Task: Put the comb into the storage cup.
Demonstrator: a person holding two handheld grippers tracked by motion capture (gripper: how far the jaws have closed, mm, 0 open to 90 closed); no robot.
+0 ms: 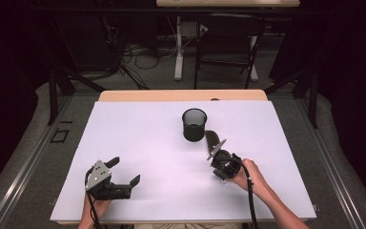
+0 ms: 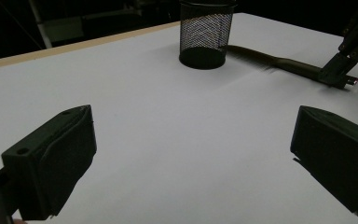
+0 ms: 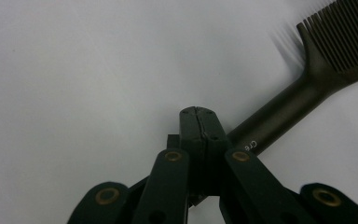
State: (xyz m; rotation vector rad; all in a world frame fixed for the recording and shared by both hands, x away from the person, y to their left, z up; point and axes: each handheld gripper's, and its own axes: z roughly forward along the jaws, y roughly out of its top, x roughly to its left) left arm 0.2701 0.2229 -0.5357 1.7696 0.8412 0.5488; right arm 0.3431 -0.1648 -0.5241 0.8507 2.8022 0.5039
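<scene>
High view shows a black mesh cup [image 1: 194, 124] upright mid-bench [image 1: 138, 138], just beyond the right tool [image 1: 213, 147]. That tool's jaws are pressed together on the handle of a dark comb [image 3: 303, 93], which lies flat on the bench with its teeth toward the cup. Left tool [image 1: 126, 171] rests spread wide and well apart, holding nothing.

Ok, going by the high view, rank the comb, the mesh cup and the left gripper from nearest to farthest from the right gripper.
1. Comb: its handle lies at the right gripper.
2. Mesh cup: just beyond the comb, toward the table's far edge.
3. Left gripper: across the table, at its near left.
</scene>
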